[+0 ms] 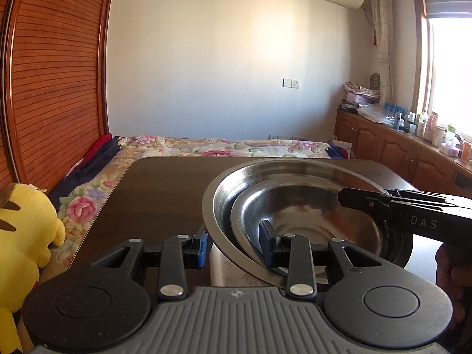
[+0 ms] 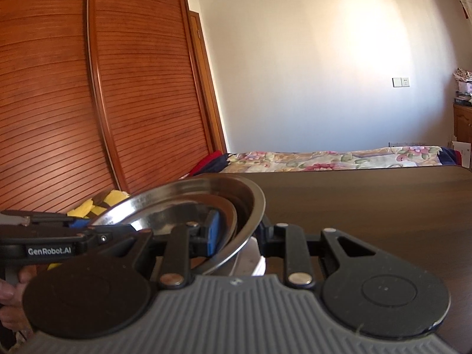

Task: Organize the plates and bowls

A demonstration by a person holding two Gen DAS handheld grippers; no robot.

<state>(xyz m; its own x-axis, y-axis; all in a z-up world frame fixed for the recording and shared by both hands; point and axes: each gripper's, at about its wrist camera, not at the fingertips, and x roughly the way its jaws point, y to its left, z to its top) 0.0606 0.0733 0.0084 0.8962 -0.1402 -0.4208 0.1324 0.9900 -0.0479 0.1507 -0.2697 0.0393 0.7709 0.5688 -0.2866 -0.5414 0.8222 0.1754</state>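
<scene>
Two nested steel bowls on a dark wooden table (image 1: pixel 153 194), tilted, lifted over something white and partly hidden under them. Large steel bowl (image 1: pixel 224 206) outside, smaller steel bowl (image 1: pixel 298 206) inside it, rims close together on the near side. Left gripper (image 1: pixel 234 246) at the left near rim of the pair: one blue-padded finger outside the large bowl's wall, the other finger inside the smaller bowl, fingers pressed on both walls between them. Right gripper (image 2: pixel 239 234) on the opposite rim, seen from its own camera: blue pad inside the smaller bowl, the other finger outside the large bowl and mostly hidden behind its wall, so also clamped across both walls. In the left wrist view, right gripper body coming in from the right edge, over the bowls, with a hand (image 1: pixel 451 268) below it. In the right wrist view, left gripper body at the left edge with fingers of a hand (image 2: pixel 11 289) on its handle. Behind the table's far edge, a bed with a floral cover (image 1: pixel 224 144). Beside the table's left edge, a yellow plush toy (image 1: pixel 23 230). Slatted wooden wardrobe doors (image 2: pixel 88 103) to the left.
</scene>
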